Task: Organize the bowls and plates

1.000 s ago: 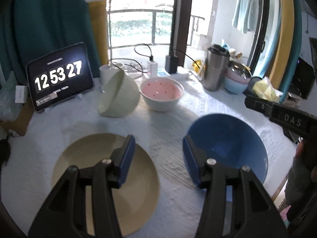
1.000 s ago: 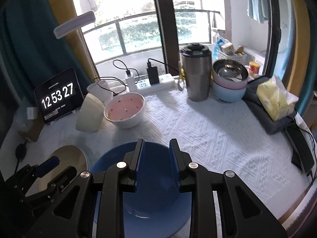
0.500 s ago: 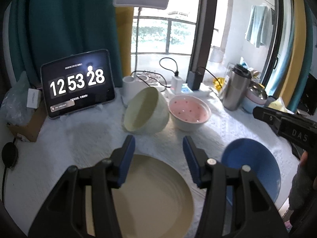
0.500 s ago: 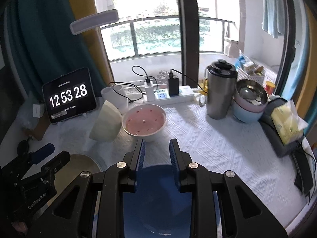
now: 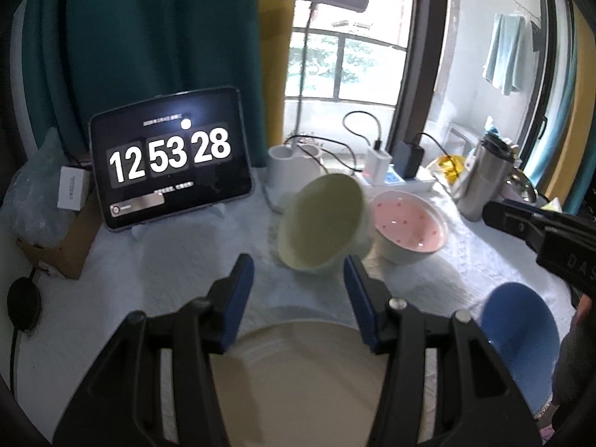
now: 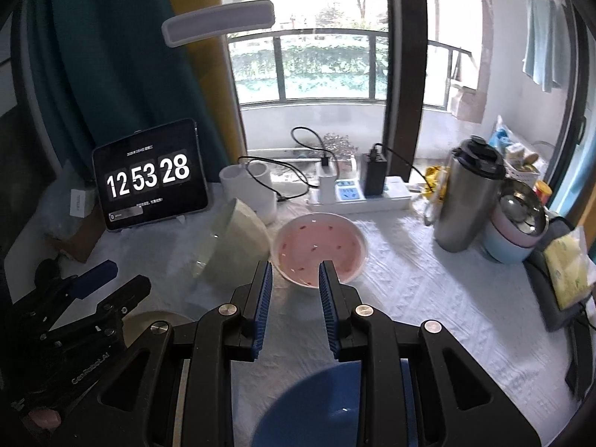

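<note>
Both grippers have drawn back toward the table's near edge: left gripper (image 5: 298, 290) spread and empty above the cream plate (image 5: 298, 380), right gripper (image 6: 294, 305) part-open, seemingly empty, above the blue plate (image 6: 316, 409). Stacking not yet begun.

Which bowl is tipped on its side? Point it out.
The pale green bowl, left of the pink spotted bowl and leaning against it. Its opening faces sideways, while the pink one and the blue bowl sit upright.

Tipped green bowl (image 5: 320, 223) against upright pink bowl (image 5: 409, 229)
</note>
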`<state>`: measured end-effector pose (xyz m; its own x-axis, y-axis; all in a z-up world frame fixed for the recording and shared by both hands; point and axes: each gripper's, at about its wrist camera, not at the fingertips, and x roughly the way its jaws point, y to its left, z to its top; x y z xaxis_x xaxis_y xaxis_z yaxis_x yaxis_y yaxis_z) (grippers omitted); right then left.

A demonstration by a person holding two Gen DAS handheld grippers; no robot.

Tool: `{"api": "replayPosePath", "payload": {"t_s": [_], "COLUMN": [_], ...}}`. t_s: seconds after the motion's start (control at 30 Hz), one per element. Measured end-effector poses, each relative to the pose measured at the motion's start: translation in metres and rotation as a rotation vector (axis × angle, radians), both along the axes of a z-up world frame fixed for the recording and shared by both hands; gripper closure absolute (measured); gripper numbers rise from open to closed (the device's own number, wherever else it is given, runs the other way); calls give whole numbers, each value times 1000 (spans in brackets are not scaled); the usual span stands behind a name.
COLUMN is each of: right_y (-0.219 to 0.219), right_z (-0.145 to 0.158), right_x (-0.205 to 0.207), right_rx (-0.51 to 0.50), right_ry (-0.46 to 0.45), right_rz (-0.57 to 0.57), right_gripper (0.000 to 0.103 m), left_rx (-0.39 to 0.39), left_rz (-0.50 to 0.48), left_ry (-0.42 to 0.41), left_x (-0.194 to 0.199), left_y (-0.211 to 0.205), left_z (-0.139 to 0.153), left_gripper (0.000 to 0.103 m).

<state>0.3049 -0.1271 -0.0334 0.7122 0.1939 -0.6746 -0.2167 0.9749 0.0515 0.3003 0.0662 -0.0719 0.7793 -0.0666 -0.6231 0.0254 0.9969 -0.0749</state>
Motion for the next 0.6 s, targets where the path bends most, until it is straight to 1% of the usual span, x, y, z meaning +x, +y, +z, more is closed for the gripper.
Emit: {"api": "replayPosePath", "payload": {"t_s": [0.2,0.43,0.6], "right_y": [27,54,72], "right_z": [-3,-8,-12], "right_x": [14,33,45], "right_rx": [-21,-39,-23], "right_ry": [16,40,71], "right_rz": [42,45,43], "right_gripper": [76,76,75], "left_rx": [1,-42,-64], "left_rz": [25,53,69], "left_ry": [-1,2,7], "left_x": [13,30,39], "left_y": [20,46,60], "left_z": [-4,-6,-10], "left_gripper": [51,51,51]}}
